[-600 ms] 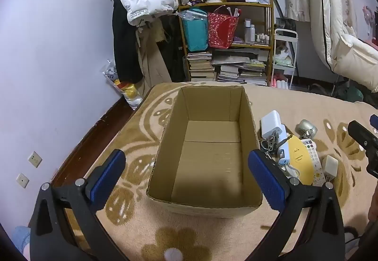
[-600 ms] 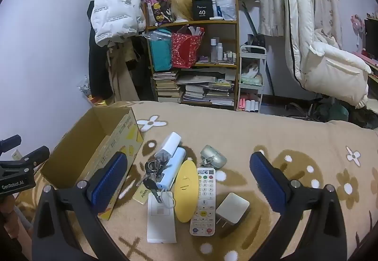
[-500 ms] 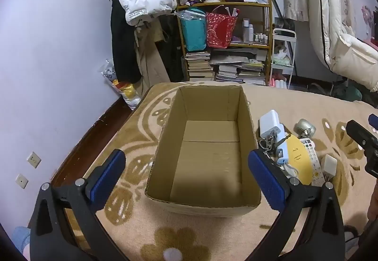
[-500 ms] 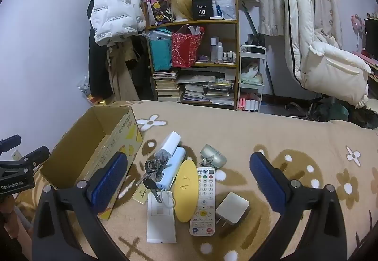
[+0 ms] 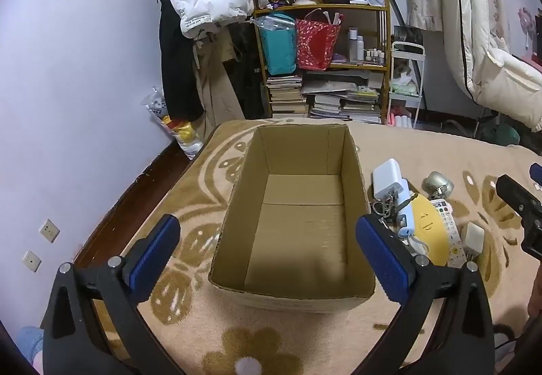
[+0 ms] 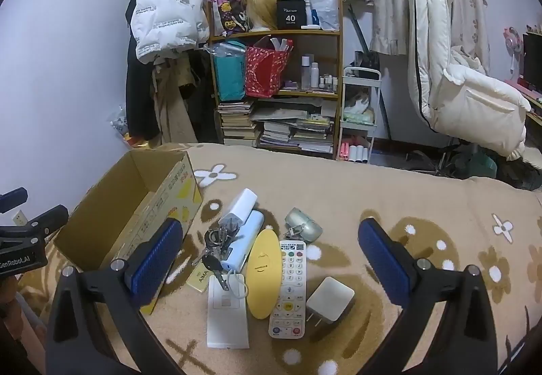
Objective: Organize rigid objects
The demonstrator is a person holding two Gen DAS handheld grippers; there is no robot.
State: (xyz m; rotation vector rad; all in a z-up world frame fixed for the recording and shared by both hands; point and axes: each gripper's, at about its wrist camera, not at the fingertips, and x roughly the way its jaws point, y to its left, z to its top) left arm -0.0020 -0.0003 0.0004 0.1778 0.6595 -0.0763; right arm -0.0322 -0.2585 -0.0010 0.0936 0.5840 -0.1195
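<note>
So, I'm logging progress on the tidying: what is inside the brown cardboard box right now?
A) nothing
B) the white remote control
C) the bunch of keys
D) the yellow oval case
A: the left wrist view looks straight into the brown cardboard box and shows only its bare floor, while the small items, like the white remote control, lie on the blanket beside it.

1. I see even, cool indoor light in both views, with no harsh glare.
2. Soft shadows sit inside the cardboard box (image 5: 298, 225) and under the white charger (image 6: 330, 299).
3. Fisheye bending curves the wall (image 5: 84, 76) and shelf (image 6: 274, 32); black corners vignette both frames.
4. Focus looks sharp throughout.
</note>
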